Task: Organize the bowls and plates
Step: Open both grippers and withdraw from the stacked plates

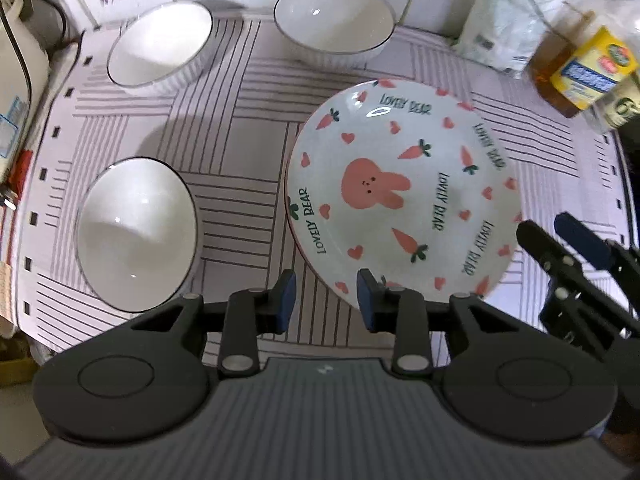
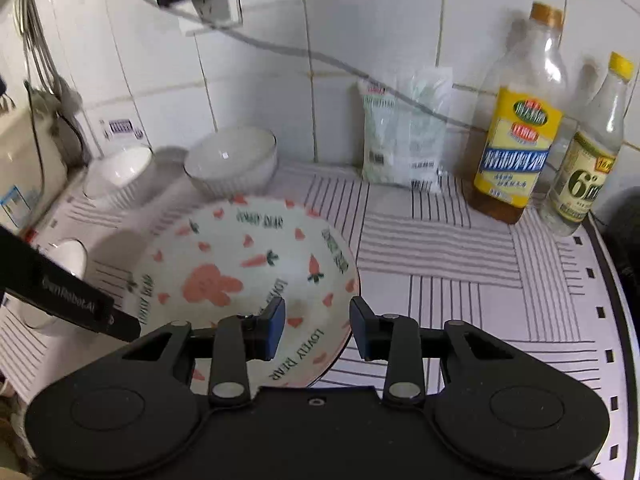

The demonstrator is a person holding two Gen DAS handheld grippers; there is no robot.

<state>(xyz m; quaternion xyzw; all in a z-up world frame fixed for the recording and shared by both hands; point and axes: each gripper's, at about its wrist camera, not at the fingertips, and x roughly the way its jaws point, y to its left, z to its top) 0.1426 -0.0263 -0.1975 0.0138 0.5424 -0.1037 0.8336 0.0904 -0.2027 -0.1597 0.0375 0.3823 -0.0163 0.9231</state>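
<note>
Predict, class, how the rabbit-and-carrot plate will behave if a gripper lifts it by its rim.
The rabbit-and-carrot plate looks like glazed ceramic, so probably stiff and breakable. Its glossy highlight suggests the rim may slip between the pads. Wide and shallow, gripped at one edge, it would likely sag away from the right gripper.

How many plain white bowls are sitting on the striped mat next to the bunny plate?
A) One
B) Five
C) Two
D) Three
D: the left wrist view shows three, one bowl at the back left, one at the back middle and one at the front left, all standing apart from the bunny plate on the striped mat.
</note>
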